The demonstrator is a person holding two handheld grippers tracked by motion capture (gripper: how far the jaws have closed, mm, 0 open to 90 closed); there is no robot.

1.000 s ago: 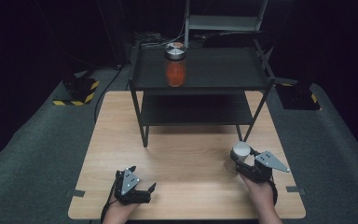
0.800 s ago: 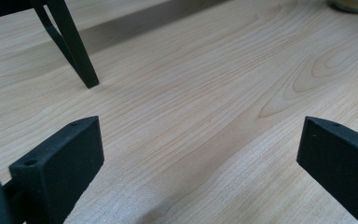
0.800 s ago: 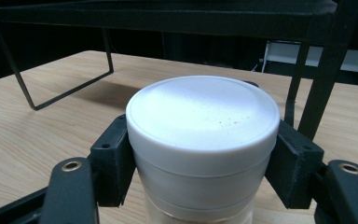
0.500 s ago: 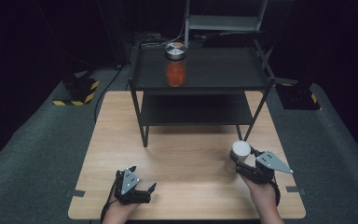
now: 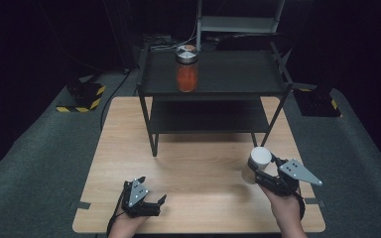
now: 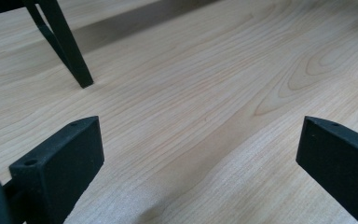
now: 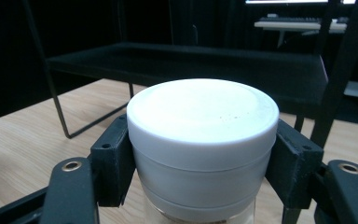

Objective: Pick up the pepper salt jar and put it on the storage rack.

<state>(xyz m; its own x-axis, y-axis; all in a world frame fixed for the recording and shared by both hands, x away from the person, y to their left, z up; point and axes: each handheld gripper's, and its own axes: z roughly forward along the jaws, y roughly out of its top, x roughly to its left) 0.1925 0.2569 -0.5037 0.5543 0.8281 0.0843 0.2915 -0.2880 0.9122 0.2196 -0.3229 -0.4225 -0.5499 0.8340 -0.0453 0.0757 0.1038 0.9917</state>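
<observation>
Dark walls close round a pale wooden table (image 5: 198, 163) on grey carpet. Near its front right corner, the right gripper (image 5: 264, 171) is clamped on a white-lidded jar (image 5: 258, 161), jaws pressing both sides of the broad, smooth lid, with clear glass just visible below it. At the front left, the left gripper (image 5: 149, 191) rests low with jaws wide apart over bare wood. Beyond stands a black two-tier shelf (image 5: 213, 79), an orange-filled jar (image 5: 186, 69) on top.

Place: a lab or recording studio set-up
Backdrop: black all round, dark beyond the lit middle
Floor: grey carpet (image 5: 39, 148), hazard-striped bases (image 5: 82, 96) at the sides
Furniture: pale wooden surface (image 5: 198, 163) carrying a black metal shelf rack (image 5: 213, 74)
Background: a desk with a keyboard (image 7: 289, 22)
</observation>
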